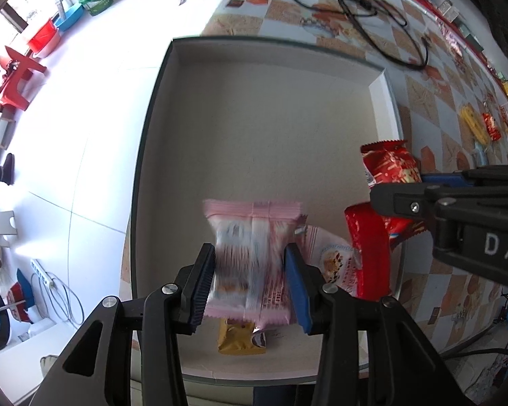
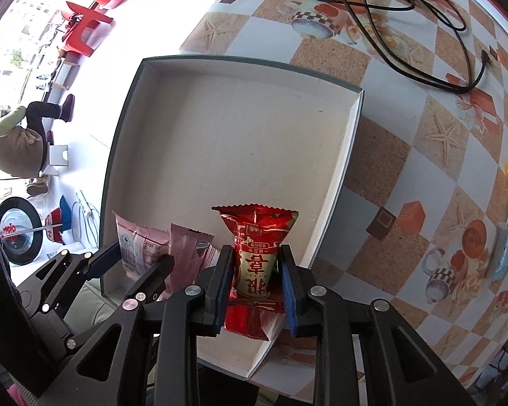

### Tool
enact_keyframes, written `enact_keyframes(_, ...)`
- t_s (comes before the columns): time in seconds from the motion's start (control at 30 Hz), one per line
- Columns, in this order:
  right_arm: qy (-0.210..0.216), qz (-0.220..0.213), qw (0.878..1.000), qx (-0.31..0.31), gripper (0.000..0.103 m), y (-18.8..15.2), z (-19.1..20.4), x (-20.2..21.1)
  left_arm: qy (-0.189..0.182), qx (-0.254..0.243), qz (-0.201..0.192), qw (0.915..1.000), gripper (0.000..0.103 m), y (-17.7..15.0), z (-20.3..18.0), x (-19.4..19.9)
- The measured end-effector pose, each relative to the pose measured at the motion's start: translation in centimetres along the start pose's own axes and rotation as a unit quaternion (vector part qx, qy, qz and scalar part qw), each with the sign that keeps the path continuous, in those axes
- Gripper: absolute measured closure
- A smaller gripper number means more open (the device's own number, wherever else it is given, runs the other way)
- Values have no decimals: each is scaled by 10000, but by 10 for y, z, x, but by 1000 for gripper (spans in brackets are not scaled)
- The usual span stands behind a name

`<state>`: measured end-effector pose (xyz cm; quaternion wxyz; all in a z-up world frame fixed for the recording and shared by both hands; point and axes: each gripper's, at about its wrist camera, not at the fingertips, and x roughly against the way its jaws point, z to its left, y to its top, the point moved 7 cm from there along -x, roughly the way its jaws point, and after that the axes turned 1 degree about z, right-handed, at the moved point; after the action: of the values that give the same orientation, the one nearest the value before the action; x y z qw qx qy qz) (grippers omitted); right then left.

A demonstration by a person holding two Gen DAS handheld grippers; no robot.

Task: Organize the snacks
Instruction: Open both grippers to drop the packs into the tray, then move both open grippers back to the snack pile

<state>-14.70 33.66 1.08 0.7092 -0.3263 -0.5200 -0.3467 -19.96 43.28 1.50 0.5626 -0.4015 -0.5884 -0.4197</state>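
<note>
A shallow grey box (image 1: 254, 118) with white walls lies on the patterned table. My left gripper (image 1: 250, 270) points down into its near end, with a pink snack packet (image 1: 250, 247) between the pads; the packet is blurred, slipping loose, while the fingers look sharp. Beneath lie another pink packet (image 1: 335, 260), a red packet (image 1: 369, 250) and a brown packet (image 1: 240, 338). My right gripper (image 2: 255, 270) is shut on a red packet (image 2: 257, 237) over the box's (image 2: 220, 135) near right corner. The left gripper (image 2: 132, 260) shows at the left.
Black cables (image 1: 372, 3) loop over the far table. Yellow and red snacks (image 1: 474, 121) lie on the cloth at the right. Off the table's left edge are the white floor, a red stool (image 1: 17, 77) and a seated person (image 2: 17, 142).
</note>
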Motion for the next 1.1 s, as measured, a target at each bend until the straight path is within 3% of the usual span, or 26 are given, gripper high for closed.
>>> enact_keyframes(0.07, 12, 49, 10000, 0, 75, -1, 1, -2, 40, -4, 42, 10000, 45, -3, 0, -1)
enact_keyframes(0.13, 43, 112, 9999, -20, 75, -3, 3, -4, 77, -12, 11, 10000, 28, -4, 0, 0)
enact_keyframes(0.2, 55, 144, 9999, -25, 75, -6, 5, -5, 98, -15, -10, 9999, 23, -5, 0, 1)
enact_keyframes(0.33, 37, 140, 9999, -7, 74, -7, 4, -3, 86, -20, 118, 9999, 23, -7, -2, -1)
enact_keyframes(0.4, 50, 127, 9999, -42, 45, -7, 6, -4, 99, -17, 141, 9999, 23, -8, -2, 0)
enact_keyframes(0.43, 66, 77, 9999, -64, 22, -6, 5, -2, 100, -24, 146, 9998, 23, -8, -2, 0)
enact_keyframes(0.63, 28, -87, 9998, -166, 18, -6, -8, 8, 159, -1, 115, 9998, 23, -4, -1, 7)
enact_keyframes(0.7, -9, -87, 9996, -266, 0, -9, -17, 8, 162, -34, 60, 9998, 23, -1, -3, 12)
enact_keyframes(1.1, -253, 65, 9892, -1443, 0, -52, -114, 1, 24, -608, -144, 9980, 23, 17, -60, 35)
